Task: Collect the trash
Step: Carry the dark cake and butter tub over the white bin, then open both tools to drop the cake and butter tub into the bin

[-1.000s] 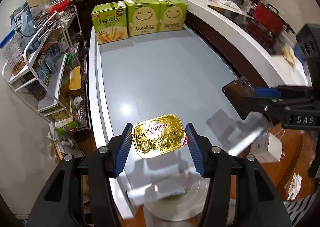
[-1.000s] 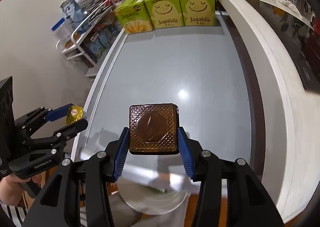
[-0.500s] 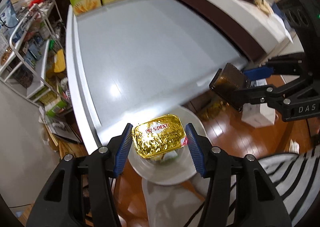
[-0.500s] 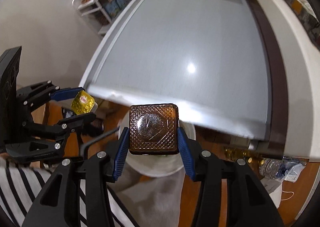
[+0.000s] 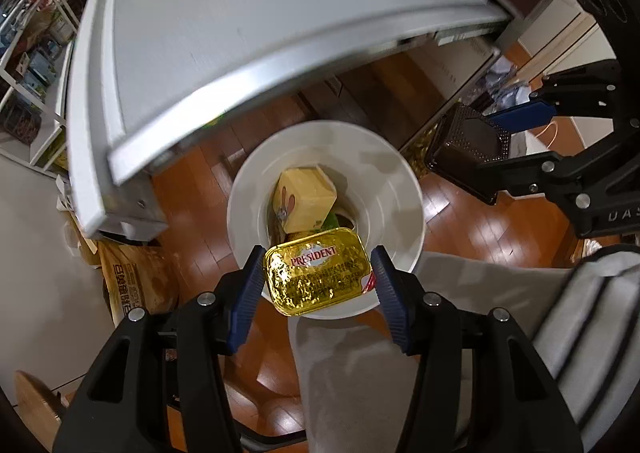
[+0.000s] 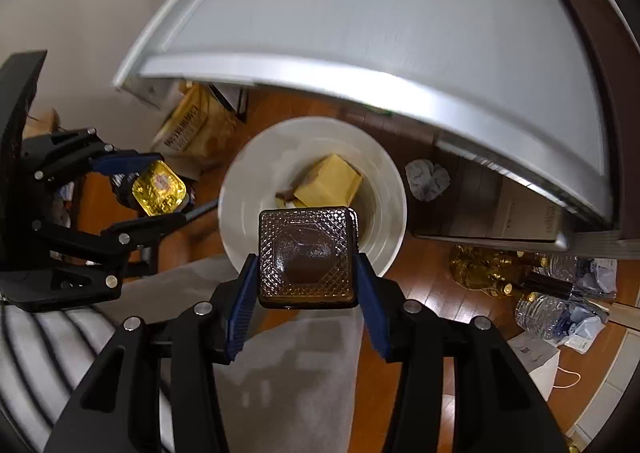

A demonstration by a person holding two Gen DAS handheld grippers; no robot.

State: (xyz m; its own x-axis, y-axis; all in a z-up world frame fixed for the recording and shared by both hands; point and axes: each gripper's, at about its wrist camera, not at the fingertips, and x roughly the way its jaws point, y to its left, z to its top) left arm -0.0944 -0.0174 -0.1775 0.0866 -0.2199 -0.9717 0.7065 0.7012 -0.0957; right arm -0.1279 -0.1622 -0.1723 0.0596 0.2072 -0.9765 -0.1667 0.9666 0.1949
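The left gripper [image 5: 318, 285] is pointing steeply down, its jaws narrowed onto one gold foil tub [image 5: 317, 276], pads pressing both its ends. It is hanging over the near rim of the bin [image 5: 404, 209], which is standing on the wood floor [image 5: 188, 205] just off the table [image 5: 248, 25] edge, with open floor around it. One yellow carton [image 5: 306, 199] is lying inside the bin. To the right, the right gripper [image 6: 306, 277] is clamping one brown patterned tray [image 6: 307, 255] between its blue pads, also above the bin's near rim. The two grippers are sitting side by side, apart, neither touching the bin.
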